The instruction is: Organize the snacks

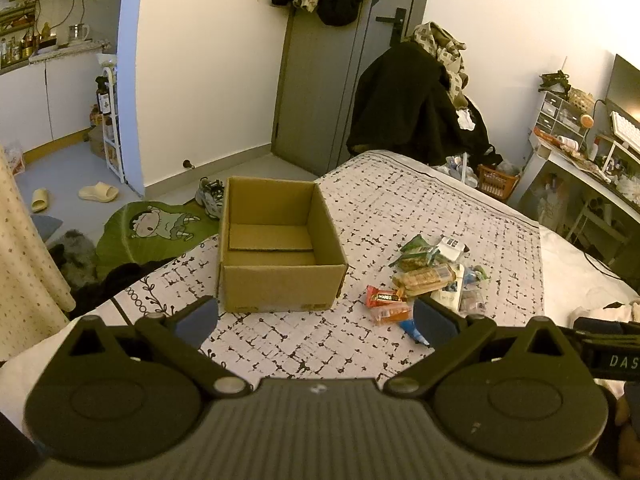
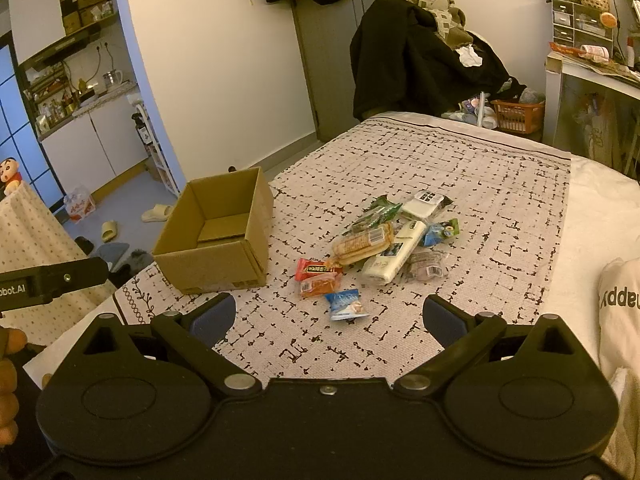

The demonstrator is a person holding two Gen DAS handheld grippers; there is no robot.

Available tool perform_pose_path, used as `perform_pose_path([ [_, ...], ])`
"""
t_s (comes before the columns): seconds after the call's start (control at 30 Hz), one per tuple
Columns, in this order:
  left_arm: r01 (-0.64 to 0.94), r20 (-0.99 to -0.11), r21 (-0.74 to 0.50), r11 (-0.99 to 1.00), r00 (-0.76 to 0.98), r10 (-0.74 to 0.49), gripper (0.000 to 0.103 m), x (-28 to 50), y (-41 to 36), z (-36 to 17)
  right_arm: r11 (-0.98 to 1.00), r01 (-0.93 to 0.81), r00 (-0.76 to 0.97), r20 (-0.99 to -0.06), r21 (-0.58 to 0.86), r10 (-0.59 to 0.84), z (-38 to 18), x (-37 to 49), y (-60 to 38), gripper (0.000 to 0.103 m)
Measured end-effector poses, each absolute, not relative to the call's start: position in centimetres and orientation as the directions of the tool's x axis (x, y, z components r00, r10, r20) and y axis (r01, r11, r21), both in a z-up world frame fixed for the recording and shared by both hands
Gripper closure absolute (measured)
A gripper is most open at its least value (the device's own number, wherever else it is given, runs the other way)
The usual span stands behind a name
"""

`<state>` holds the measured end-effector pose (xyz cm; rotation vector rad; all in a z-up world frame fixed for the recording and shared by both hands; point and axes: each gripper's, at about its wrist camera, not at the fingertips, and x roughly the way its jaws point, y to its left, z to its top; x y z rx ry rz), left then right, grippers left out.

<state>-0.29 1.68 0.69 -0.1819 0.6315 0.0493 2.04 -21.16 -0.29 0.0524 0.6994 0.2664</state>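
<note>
In the left wrist view, the left gripper [image 1: 316, 316] hangs spread wide and grasps nothing; the cardboard box [image 1: 280, 280] sits just ahead of its left finger, apparently empty, and the snack pile [image 1: 432, 280] lies on the bedspread [image 1: 320, 348] ahead of its right finger.

In the right wrist view, the right gripper [image 2: 329, 318] is likewise released and empty, with a blue packet [image 2: 346, 305] nearest, just ahead between its fingers. Nothing looks sorted yet; every snack remains to be boxed.
</note>
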Motion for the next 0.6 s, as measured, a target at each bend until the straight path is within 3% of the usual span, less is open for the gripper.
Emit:
perform_pose_path([
  [0.6,-0.080,-0.605,-0.153,0.985,0.796,-0.029,0.001,2.9,-0.5,-0.2,0.956,-0.203,0.710,-0.641,0.210,0.291,0.6,5.5,-22.1,0.002],
])
